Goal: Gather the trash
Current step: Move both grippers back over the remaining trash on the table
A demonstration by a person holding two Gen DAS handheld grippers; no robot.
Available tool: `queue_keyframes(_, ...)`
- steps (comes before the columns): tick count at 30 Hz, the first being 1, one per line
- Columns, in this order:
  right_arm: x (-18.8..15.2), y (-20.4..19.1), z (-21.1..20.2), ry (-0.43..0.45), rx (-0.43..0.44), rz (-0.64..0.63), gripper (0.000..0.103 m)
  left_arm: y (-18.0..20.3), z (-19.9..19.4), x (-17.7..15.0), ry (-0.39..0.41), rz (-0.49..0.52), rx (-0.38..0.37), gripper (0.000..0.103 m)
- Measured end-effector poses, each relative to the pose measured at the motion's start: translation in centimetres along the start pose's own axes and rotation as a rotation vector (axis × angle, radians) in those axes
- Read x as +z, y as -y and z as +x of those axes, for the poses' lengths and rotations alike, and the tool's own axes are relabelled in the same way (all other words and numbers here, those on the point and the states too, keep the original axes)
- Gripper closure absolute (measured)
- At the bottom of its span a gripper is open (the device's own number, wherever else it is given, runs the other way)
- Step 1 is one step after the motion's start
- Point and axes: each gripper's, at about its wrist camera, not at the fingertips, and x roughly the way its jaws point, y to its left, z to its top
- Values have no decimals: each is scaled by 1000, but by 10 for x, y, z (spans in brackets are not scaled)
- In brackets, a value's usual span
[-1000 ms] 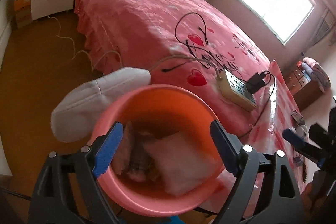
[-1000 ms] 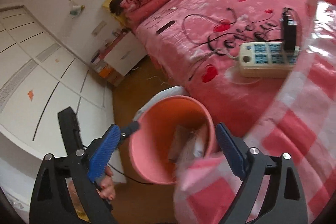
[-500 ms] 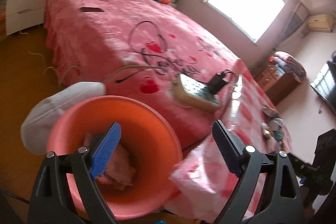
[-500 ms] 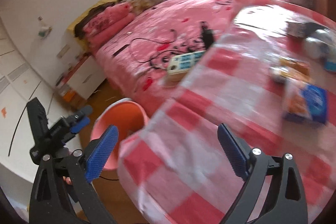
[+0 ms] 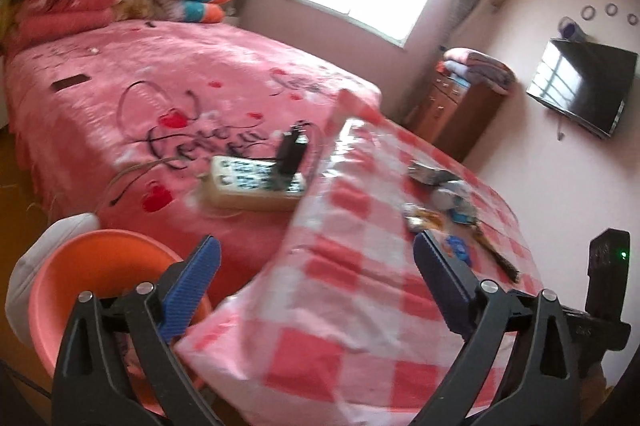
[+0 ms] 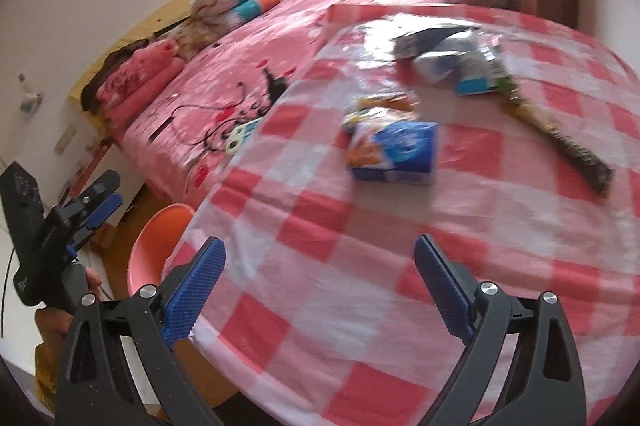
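An orange-pink bin (image 5: 96,266) stands on the floor beside a table with a red and white checked cloth (image 6: 400,246); it also shows in the right wrist view (image 6: 156,246). On the cloth lie a blue snack box (image 6: 394,156), crumpled wrappers (image 6: 448,56) and a small brush (image 6: 560,134). The same trash shows far off in the left wrist view (image 5: 440,194). My left gripper (image 5: 316,286) is open and empty over the table's near edge. My right gripper (image 6: 320,286) is open and empty above the cloth, short of the box.
A bed with a pink cover (image 5: 180,98) lies beyond the table, with a white power strip (image 5: 256,182) and plugged charger on it. A white lid (image 5: 44,246) sits behind the bin. A wooden dresser (image 5: 460,106) and a wall TV (image 5: 580,90) are at the right.
Both grippers have swung away from the bin, up and right toward the table. The trash on the cloth has come into view. Both stay open.
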Motion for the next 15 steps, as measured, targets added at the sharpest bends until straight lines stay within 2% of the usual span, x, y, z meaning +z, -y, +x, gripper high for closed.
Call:
queue_keyframes(6, 4, 26, -22, 32, -42, 6, 9, 32, 7, 5, -23, 58, -16, 4)
queue_keyframes(15, 12, 70, -37, 59, -57, 55, 9, 68, 27, 11, -62, 122, -20, 4)
